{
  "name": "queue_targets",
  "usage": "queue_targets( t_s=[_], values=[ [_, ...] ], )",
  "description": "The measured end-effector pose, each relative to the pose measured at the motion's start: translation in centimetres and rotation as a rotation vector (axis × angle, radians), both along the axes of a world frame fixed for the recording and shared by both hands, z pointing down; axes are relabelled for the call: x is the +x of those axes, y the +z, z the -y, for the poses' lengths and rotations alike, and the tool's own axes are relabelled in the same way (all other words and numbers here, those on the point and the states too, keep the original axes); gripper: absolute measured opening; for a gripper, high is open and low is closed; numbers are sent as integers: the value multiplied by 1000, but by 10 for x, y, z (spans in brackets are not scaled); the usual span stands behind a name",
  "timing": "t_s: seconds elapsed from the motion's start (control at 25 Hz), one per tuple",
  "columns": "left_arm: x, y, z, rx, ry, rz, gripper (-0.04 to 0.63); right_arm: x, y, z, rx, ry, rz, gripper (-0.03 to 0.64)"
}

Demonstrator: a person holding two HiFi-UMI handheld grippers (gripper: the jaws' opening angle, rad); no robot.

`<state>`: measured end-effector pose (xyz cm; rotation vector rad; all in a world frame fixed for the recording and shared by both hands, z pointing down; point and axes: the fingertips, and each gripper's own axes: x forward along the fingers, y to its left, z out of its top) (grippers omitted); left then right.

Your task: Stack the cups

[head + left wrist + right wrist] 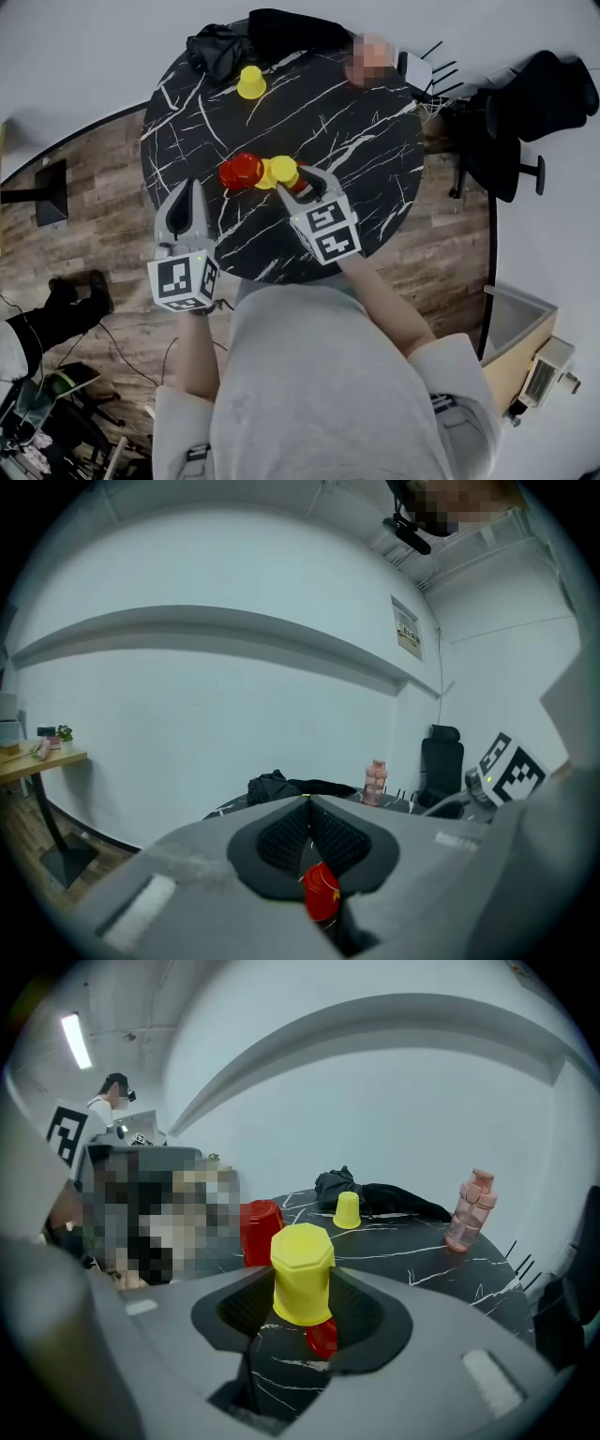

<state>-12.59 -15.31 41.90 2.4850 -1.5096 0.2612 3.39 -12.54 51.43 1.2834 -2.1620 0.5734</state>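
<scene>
The round black marble table [375, 159] carries all the cups. The right gripper [296, 180] holds its jaws wide, pads against the sides of an upturned yellow cup [302, 1274] near the table's middle. A red edge [322, 1338] shows just beneath that cup's rim. A red cup [240, 172] stands just beside it. A second yellow cup [250, 82] sits well apart at the far edge. The left gripper [193, 185] is closed and empty, over the near left rim.

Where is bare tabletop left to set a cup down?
Free: right half of the black marble table, between pink plastic bottle and right hand-held gripper; left of the far yellow plastic cup. Crowded: centre, red plastic cup beside the held yellow cup.
</scene>
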Motion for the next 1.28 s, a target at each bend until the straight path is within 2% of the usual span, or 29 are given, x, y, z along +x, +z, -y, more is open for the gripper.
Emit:
queue_targets(
  t_s=[0.24,0.52,0.68,0.8,1.04,1.28],
  values=[
    [-1,-1,-1,1,-7,3,6,0,-3,1,14,-2,16,198],
    [2,-6,-4,16,-18,2,6,5,-30,-1,108,5,122,204],
    [6,-12,-6,28,-24,-1,6,19,-55,2,195,34,176,110],
    [9,-15,-8,37,-35,-2,6,34,-66,5,246,65,181,1],
    [10,-21,-15,49,-76,4,6,57,-74,23,267,71,208,0],
    [6,-27,-24,68,-144,6,6,66,-87,67,252,8,224,0]
  ],
)
